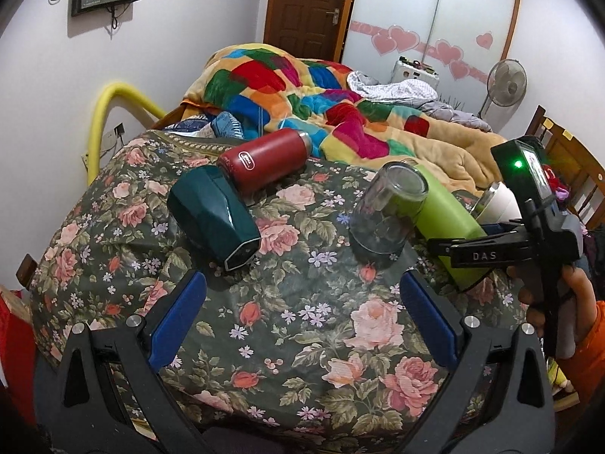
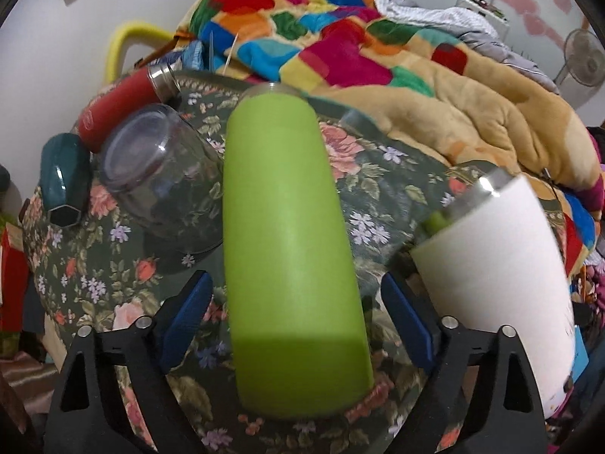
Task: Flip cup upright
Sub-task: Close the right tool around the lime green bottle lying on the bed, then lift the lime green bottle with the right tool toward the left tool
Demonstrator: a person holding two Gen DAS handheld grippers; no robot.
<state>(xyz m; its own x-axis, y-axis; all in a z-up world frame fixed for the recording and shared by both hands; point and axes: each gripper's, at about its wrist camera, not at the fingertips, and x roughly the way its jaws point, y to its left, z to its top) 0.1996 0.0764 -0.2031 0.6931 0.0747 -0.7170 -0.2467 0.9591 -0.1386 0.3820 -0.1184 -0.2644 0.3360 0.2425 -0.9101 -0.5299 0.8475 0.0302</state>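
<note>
Several cups lie or stand on a floral cloth [image 1: 302, 321]. A lime green tumbler [image 2: 291, 246] lies on its side between the open fingers of my right gripper [image 2: 295, 302], not clamped; it also shows in the left wrist view [image 1: 450, 223]. A clear glass [image 1: 385, 212] stands upside down left of it, also in the right wrist view [image 2: 162, 174]. A dark teal cup [image 1: 215, 215] and a red bottle [image 1: 264, 160] lie on their sides at the left. A white cup [image 2: 503, 276] lies at the right. My left gripper [image 1: 302, 302] is open and empty, short of the glass.
A patchwork blanket [image 1: 302, 87] is heaped behind the cloth. A yellow padded rail [image 1: 109, 113] stands at the back left. A fan [image 1: 504, 83] and a wooden chair [image 1: 567, 159] are at the right. The right gripper's body [image 1: 529, 227] reaches in from the right.
</note>
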